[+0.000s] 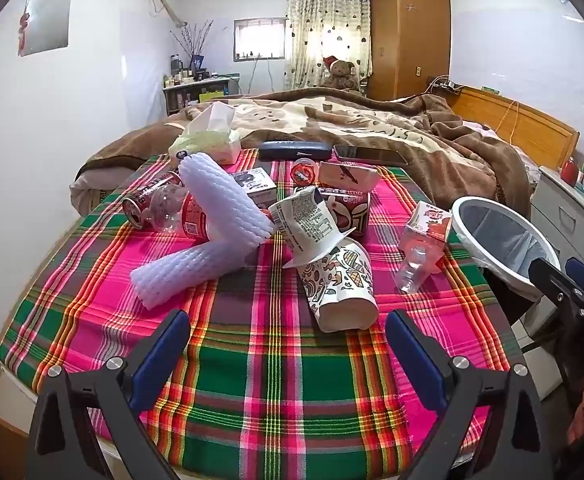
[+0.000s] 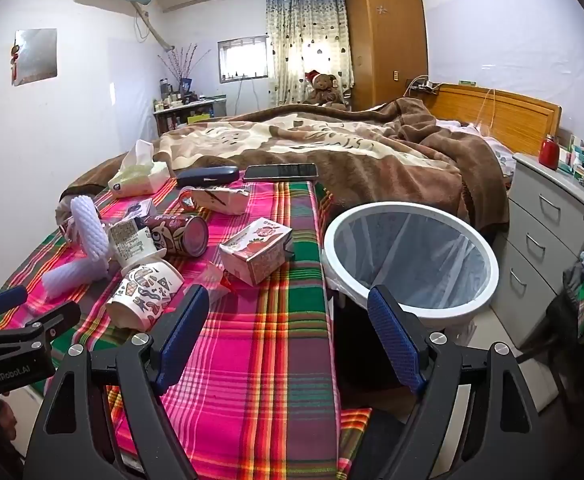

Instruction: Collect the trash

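Plaid-clothed counter (image 1: pixel 275 400), patterned paper cup (image 1: pixel 342 288) lying tipped mid-counter just ahead of left gripper (image 1: pixel 287 344), jaws wide open and empty, right gripper (image 2: pixel 287 320) likewise agape, lined bin (image 2: pixel 412 256) off the counter's right edge.

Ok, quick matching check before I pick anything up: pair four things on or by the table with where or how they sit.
Things:
1. patterned paper cup
2. trash bin
3. phone
4. red drink carton

Places or states:
A. beside the table's right edge, lined with a bag
B. far end, next to the dark case
C. lying on its side, nearest the left gripper
D. between the cups and the bin

Pairs: 1-C, 2-A, 3-B, 4-D
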A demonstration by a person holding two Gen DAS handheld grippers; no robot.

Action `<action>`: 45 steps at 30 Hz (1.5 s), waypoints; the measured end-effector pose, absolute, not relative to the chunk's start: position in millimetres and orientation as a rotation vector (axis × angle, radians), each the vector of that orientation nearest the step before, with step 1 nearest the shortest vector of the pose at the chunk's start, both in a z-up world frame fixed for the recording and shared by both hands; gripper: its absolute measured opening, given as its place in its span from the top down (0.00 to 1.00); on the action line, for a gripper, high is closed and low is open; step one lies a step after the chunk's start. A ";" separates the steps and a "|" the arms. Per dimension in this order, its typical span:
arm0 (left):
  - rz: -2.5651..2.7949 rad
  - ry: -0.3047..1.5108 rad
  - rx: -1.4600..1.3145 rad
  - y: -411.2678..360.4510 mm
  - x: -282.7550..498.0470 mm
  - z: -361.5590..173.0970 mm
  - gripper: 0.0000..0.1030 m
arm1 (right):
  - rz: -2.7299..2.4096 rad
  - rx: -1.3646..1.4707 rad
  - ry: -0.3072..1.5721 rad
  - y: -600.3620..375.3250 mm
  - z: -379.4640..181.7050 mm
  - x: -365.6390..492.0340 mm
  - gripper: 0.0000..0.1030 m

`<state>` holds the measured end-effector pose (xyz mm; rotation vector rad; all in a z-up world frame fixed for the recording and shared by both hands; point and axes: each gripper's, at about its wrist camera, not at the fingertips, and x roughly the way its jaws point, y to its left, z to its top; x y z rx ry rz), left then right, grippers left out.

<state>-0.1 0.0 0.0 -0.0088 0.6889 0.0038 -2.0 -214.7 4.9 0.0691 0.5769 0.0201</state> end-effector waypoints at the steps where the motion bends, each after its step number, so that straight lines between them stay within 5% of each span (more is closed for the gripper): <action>1: 0.003 0.688 -0.010 -0.2 -0.5 0.2 0.04 | 0.021 0.069 0.577 -215.2 4.9 -2.1 0.19; 45: -0.012 0.707 -0.014 -2.3 5.2 -4.8 0.04 | 0.008 0.051 0.576 -215.3 5.5 -0.7 0.19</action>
